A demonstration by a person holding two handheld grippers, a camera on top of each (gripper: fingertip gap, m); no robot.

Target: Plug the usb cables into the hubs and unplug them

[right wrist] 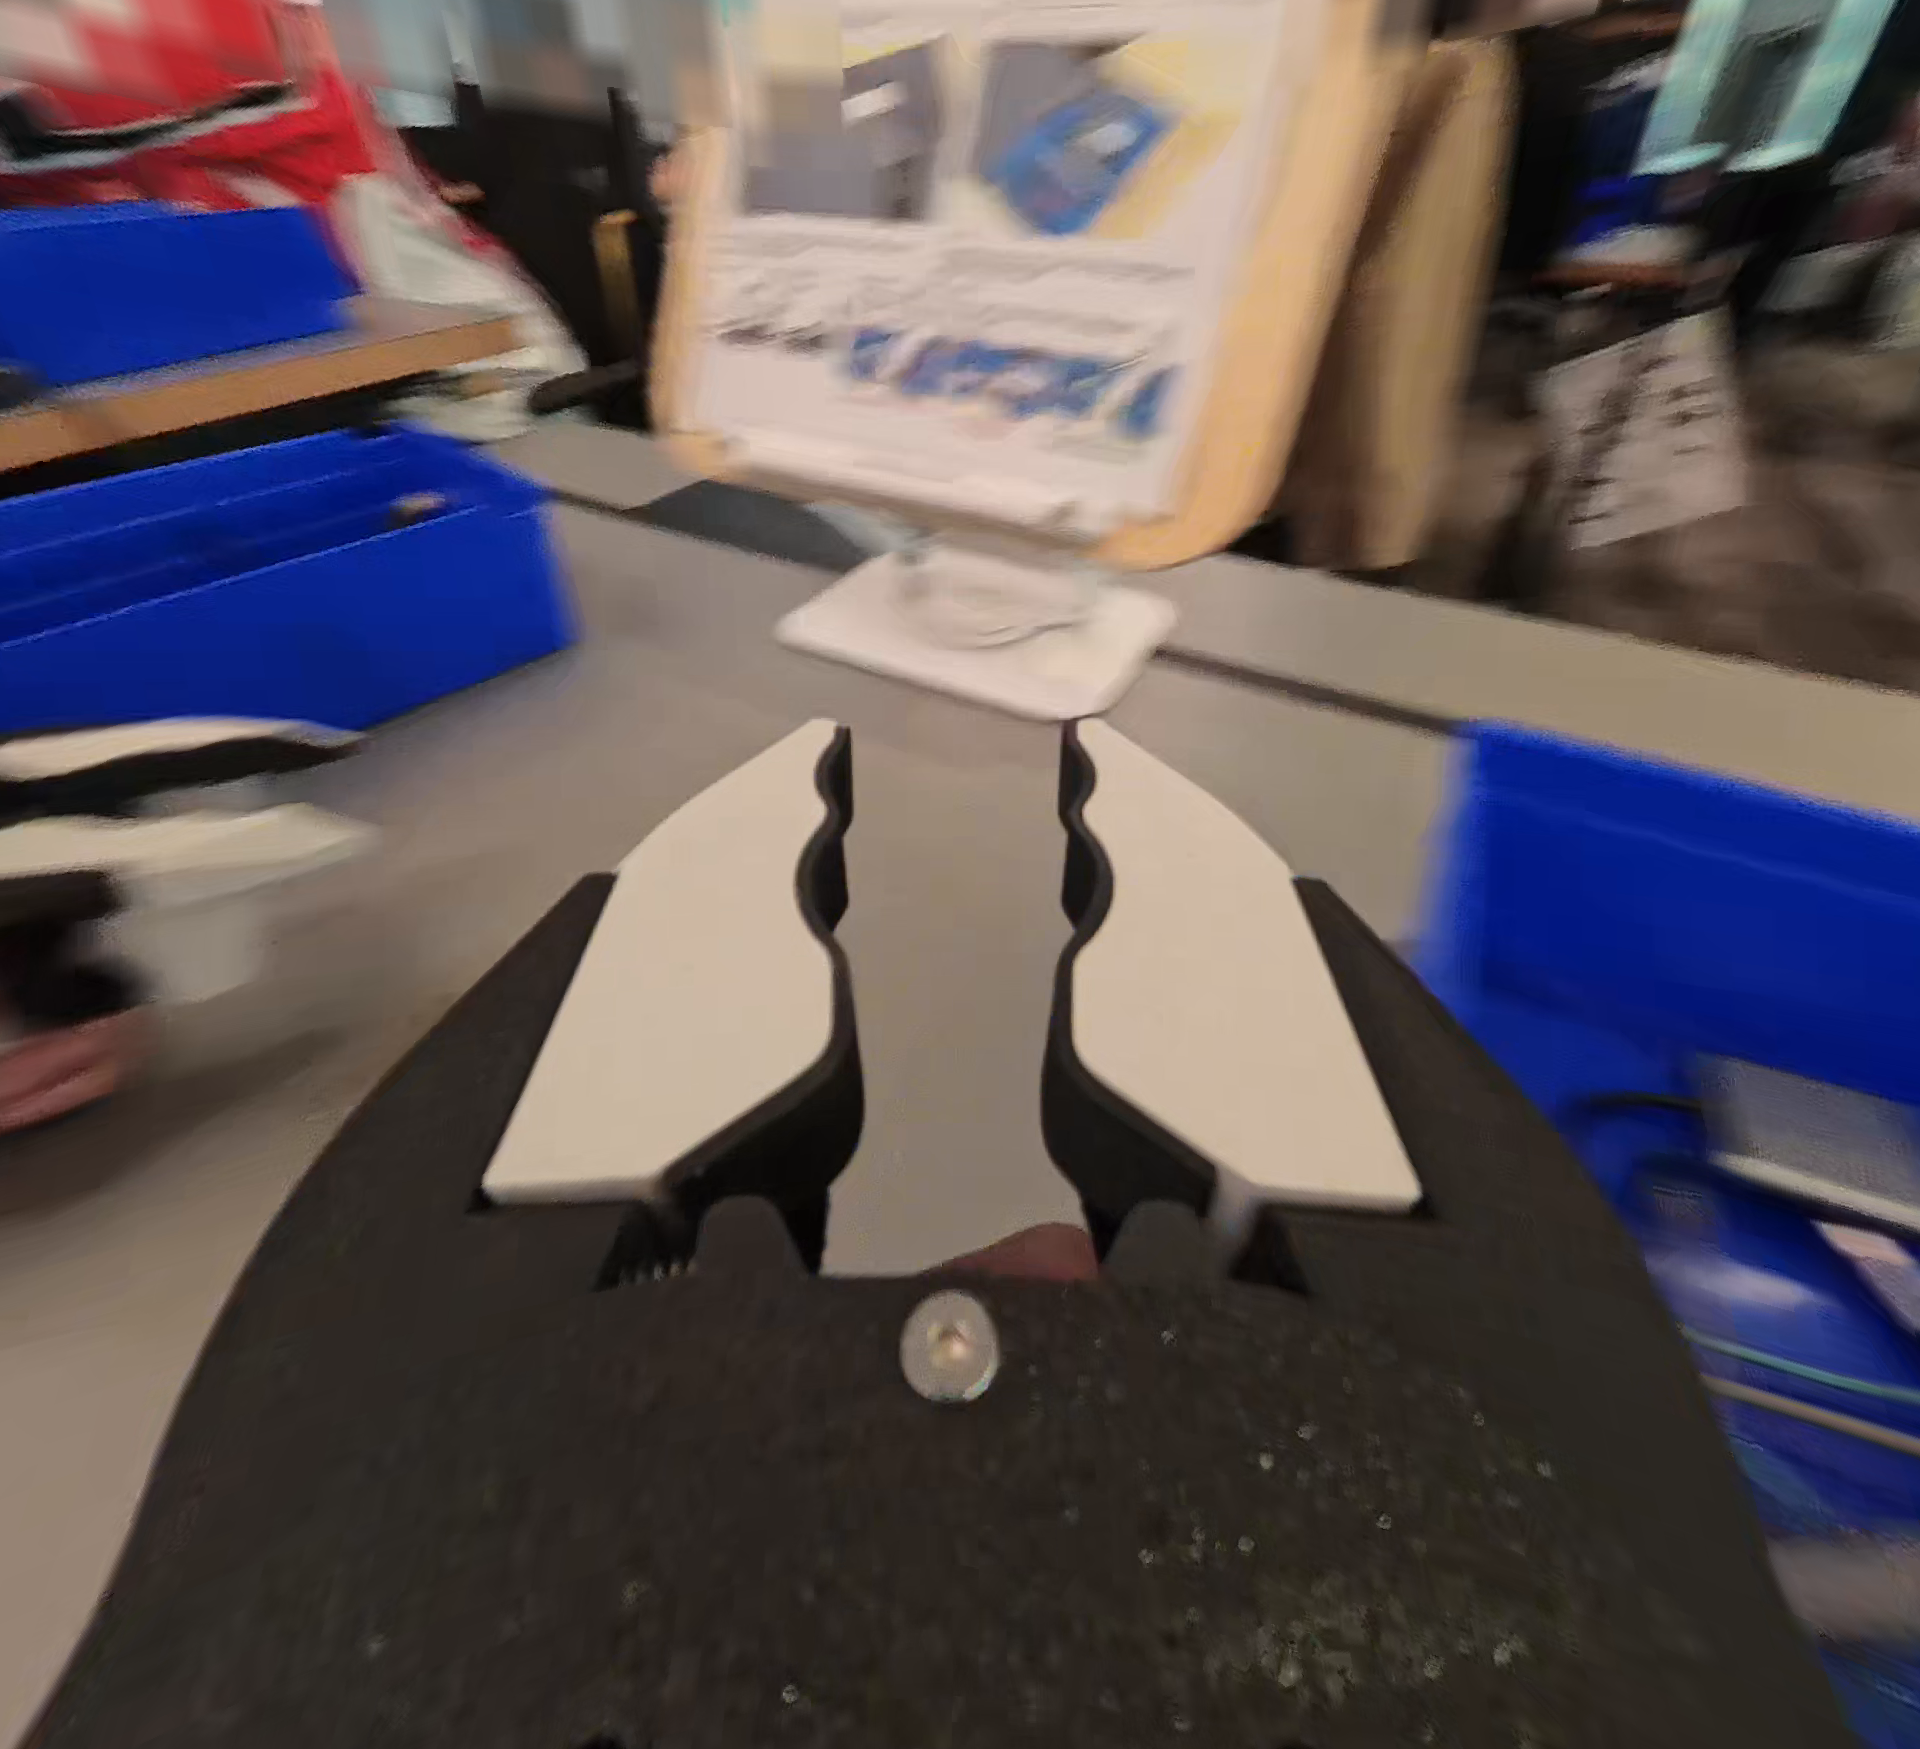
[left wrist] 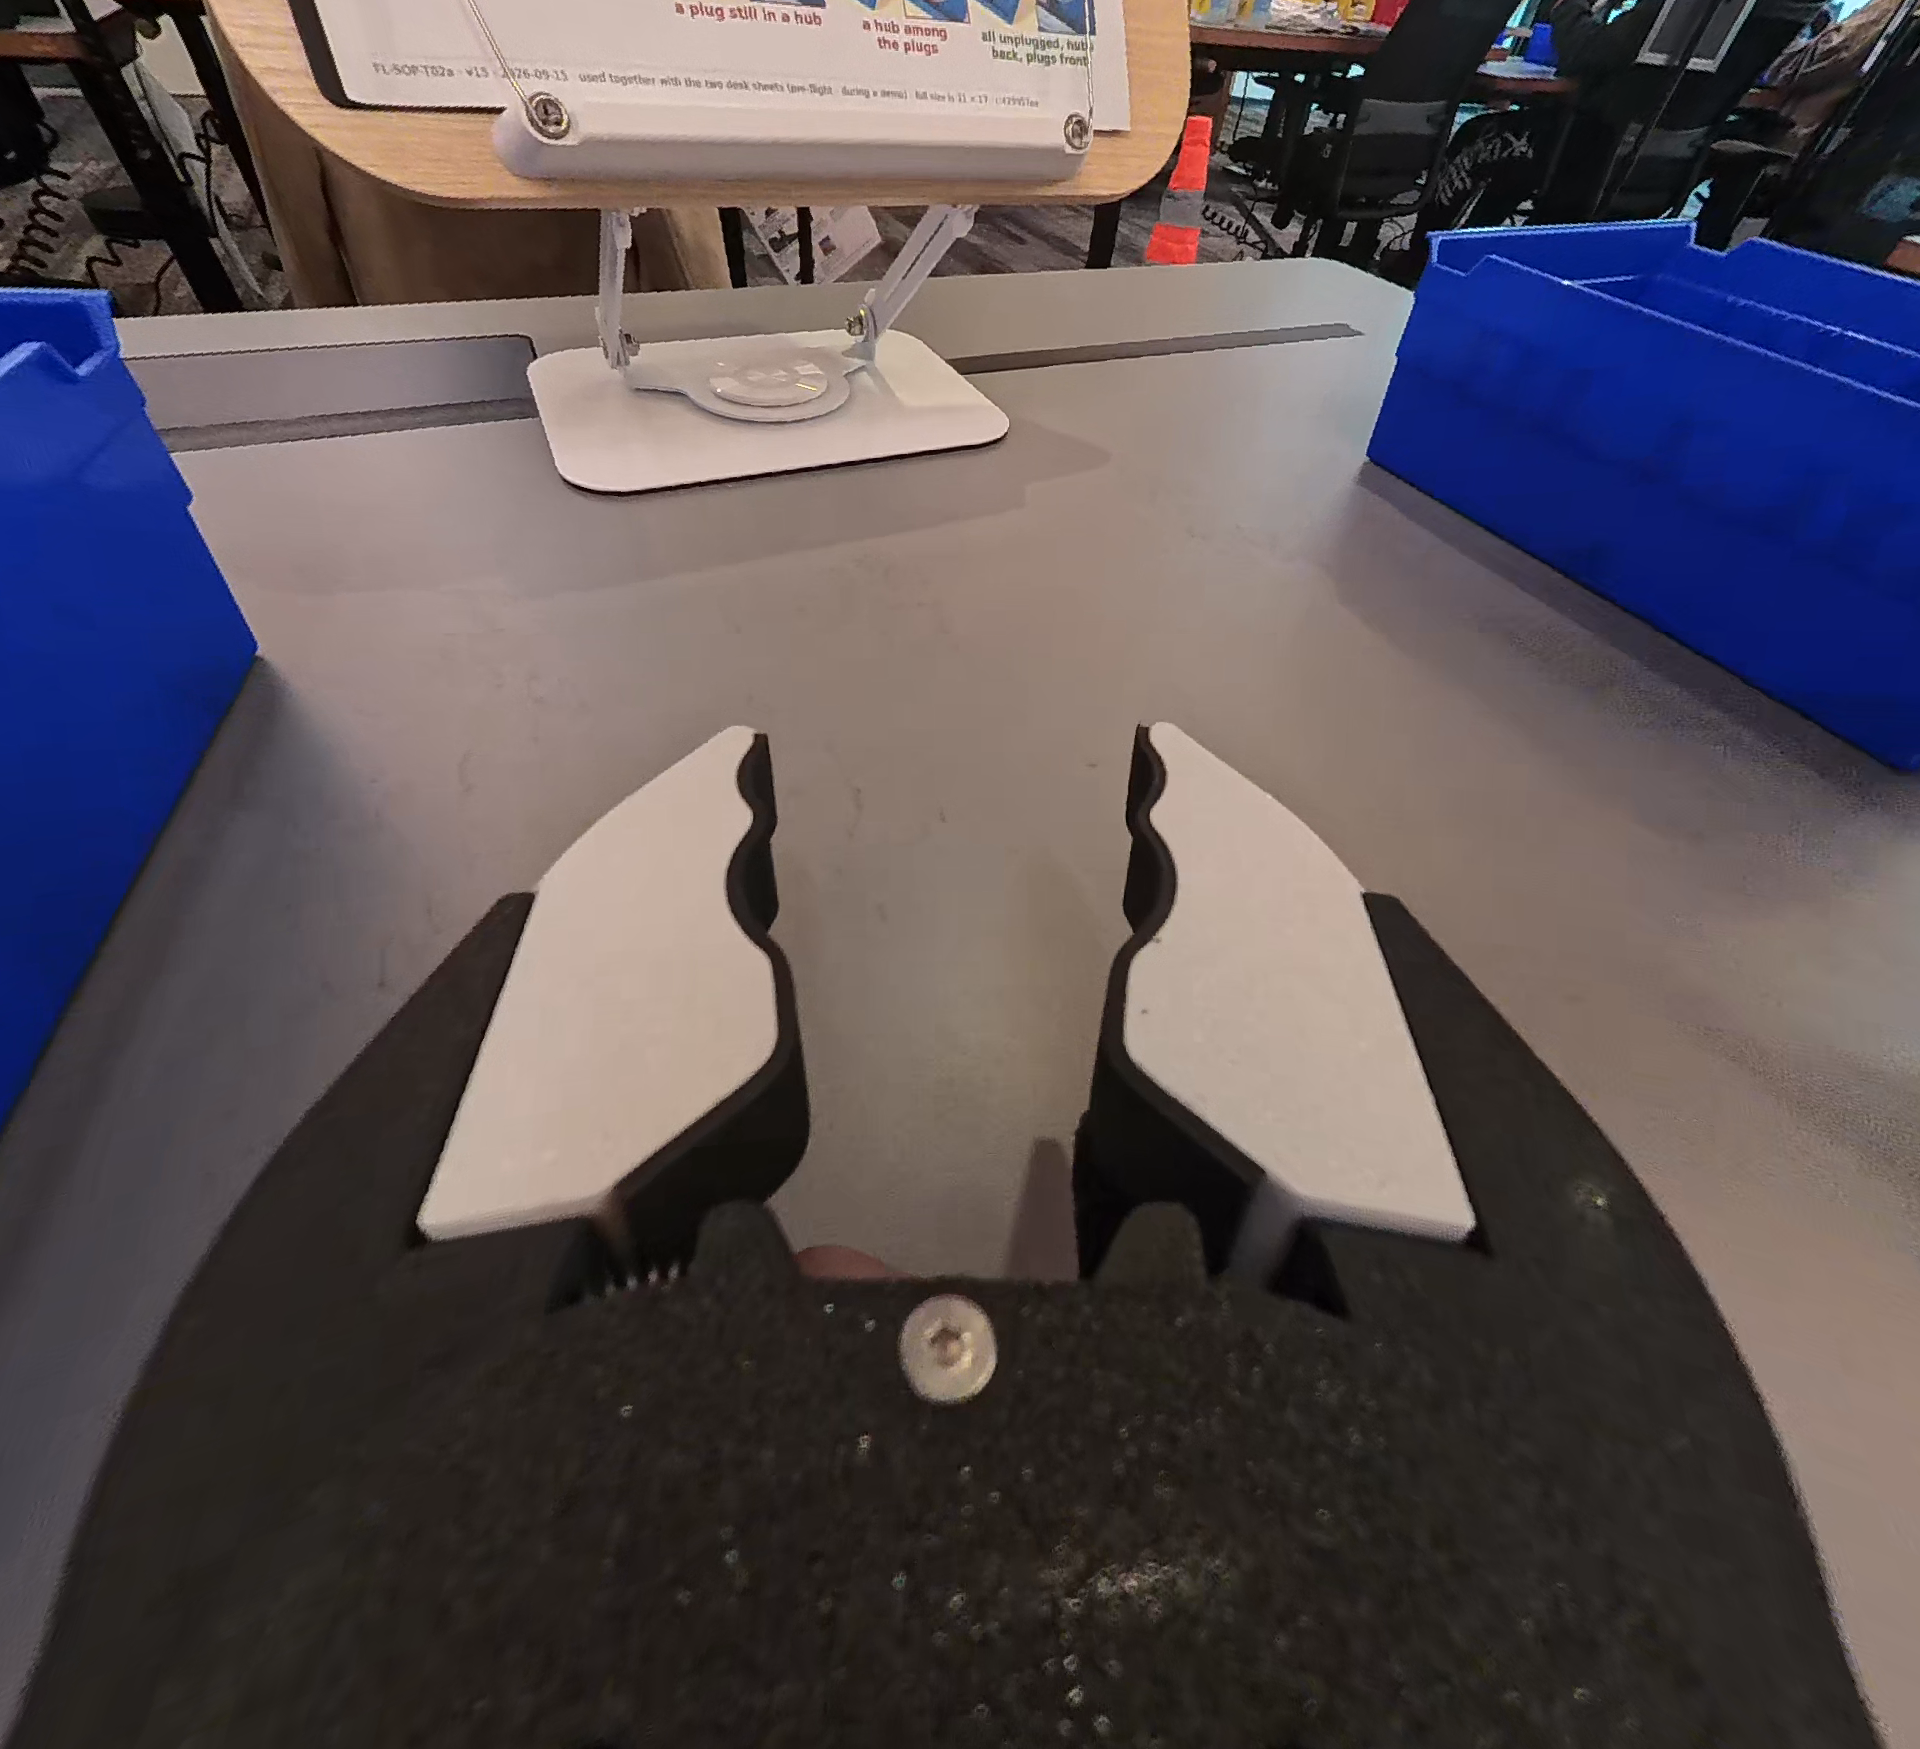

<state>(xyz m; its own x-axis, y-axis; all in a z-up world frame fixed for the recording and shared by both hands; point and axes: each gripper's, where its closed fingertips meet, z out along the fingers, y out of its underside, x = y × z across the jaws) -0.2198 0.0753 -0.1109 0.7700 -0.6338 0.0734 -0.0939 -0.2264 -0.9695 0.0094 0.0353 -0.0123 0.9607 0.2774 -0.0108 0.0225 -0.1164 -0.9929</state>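
My left gripper [left wrist: 951,743] is open and empty, held low over the bare grey table [left wrist: 935,598]. My right gripper [right wrist: 956,738] is also open and empty over the same table; its view is heavily blurred by motion. No USB cable or hub shows clearly. In the right wrist view, the blue bin [right wrist: 1714,920] at the right holds blurred grey and white items [right wrist: 1829,1169] and a thin cable [right wrist: 1808,1387]; I cannot tell what they are. A blurred black-and-white shape [right wrist: 156,816] at the left edge may be the other gripper.
A blue bin [left wrist: 94,660] stands at the table's left and another [left wrist: 1662,473] at its right. A white stand [left wrist: 769,421] at the back middle carries a wooden board with an instruction sheet [left wrist: 675,6]. Chairs and desks lie beyond the table.
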